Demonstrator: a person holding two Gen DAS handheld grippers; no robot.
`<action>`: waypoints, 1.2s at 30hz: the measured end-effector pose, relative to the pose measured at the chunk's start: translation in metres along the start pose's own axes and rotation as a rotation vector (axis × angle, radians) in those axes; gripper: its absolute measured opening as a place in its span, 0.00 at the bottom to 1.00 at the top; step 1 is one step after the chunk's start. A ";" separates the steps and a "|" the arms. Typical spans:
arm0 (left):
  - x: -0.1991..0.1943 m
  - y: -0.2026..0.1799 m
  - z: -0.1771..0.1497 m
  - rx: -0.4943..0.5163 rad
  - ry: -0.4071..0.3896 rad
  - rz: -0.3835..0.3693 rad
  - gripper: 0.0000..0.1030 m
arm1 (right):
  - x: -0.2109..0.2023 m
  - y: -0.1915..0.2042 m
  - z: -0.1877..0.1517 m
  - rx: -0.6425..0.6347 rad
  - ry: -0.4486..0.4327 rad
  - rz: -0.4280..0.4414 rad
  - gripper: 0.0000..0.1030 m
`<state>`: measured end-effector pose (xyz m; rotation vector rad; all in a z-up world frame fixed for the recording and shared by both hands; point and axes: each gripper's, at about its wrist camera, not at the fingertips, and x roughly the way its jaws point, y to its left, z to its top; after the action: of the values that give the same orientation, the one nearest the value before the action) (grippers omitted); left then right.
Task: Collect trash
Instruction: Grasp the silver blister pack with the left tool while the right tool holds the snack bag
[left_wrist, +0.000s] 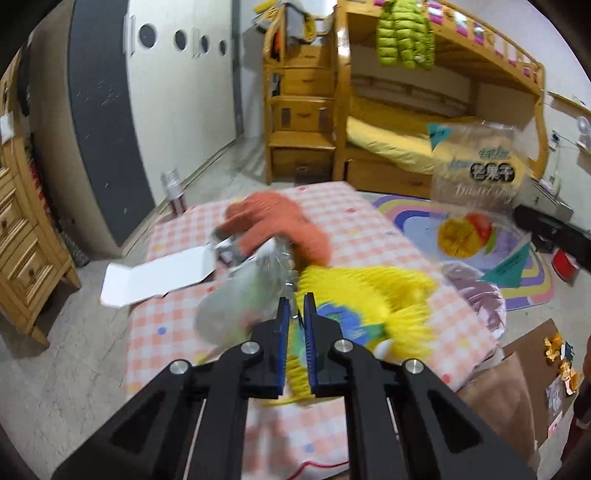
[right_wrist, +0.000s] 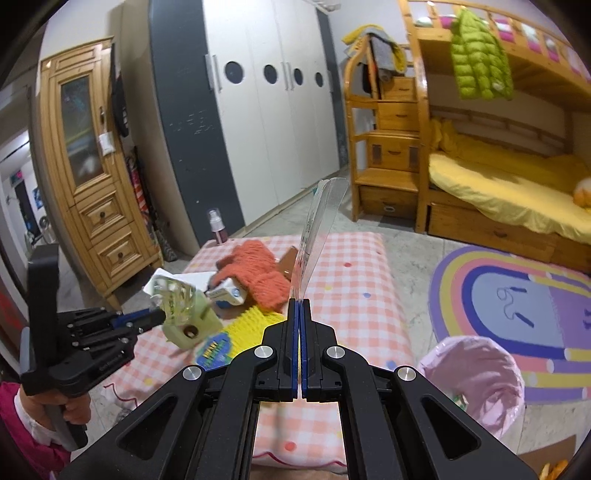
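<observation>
My left gripper (left_wrist: 296, 300) is shut on the crinkled edge of a clear, greenish plastic package (left_wrist: 236, 295), lifted above the pink checked mattress (left_wrist: 362, 221). From the right wrist view the same left gripper (right_wrist: 159, 315) holds that package (right_wrist: 184, 314) at the left, in a person's hand. My right gripper (right_wrist: 298, 301) is shut on a clear mango snack bag (right_wrist: 319, 229), seen edge-on and standing up from the jaws. That bag (left_wrist: 476, 184) hangs at the right in the left wrist view. A bin with a pink liner (right_wrist: 476, 373) stands on the floor right of the mattress.
On the mattress lie an orange fuzzy garment (left_wrist: 284, 225), a yellow bristly toy (left_wrist: 373, 295), an open white box (left_wrist: 159, 273) and a white-blue carton (right_wrist: 227, 293). A spray bottle (right_wrist: 218, 225) stands behind it. A rainbow rug (right_wrist: 517, 295), a bunk bed (right_wrist: 498, 184) and cardboard with orange peel (left_wrist: 517, 369) are to the right.
</observation>
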<state>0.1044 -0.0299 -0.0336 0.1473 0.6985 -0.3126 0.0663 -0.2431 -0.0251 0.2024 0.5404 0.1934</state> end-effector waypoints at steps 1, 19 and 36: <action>0.003 -0.006 0.001 0.019 -0.003 0.014 0.06 | -0.003 -0.009 -0.003 0.018 0.001 -0.010 0.00; -0.003 0.041 -0.052 -0.067 0.070 0.047 0.67 | -0.012 -0.029 -0.025 0.066 0.026 -0.023 0.00; 0.059 0.036 -0.078 0.021 0.190 0.081 0.68 | -0.009 -0.004 -0.025 0.028 0.059 -0.045 0.00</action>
<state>0.1115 0.0090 -0.1297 0.2270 0.8755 -0.2306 0.0463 -0.2458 -0.0429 0.2124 0.6063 0.1483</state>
